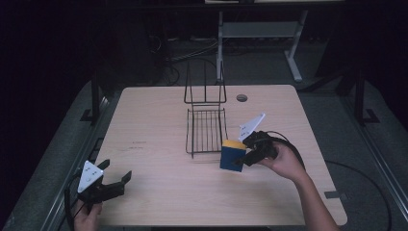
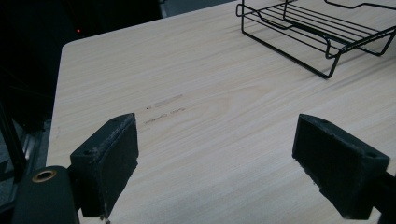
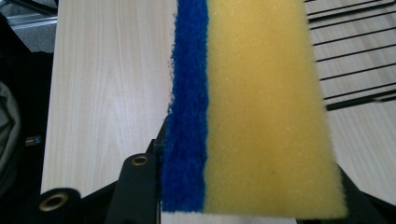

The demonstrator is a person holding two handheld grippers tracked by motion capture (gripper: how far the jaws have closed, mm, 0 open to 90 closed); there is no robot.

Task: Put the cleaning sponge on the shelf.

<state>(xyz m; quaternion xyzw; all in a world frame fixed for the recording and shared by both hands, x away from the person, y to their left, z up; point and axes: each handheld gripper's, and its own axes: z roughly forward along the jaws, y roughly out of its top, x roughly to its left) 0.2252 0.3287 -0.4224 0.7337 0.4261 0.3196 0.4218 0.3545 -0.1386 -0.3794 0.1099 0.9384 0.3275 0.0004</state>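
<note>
A yellow-and-blue sponge (image 1: 233, 155) is pinched by the right tongs (image 1: 243, 160) at the wire rack's (image 1: 206, 129) five o'clock. The left tongs (image 1: 117, 179) are held spread above the surface (image 1: 159, 192). Faint marks on the surface cannot be read.

Porous yellow foam sponge (image 3: 261, 107) with rough blue scouring layer; matt wood-grain table (image 1: 154, 139).

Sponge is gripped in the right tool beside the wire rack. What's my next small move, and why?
Probably carry the sponge up and over the wire rack. The right tool is shut on it, it sits just off the rack's near corner, and the rack's tray looks free.
</note>
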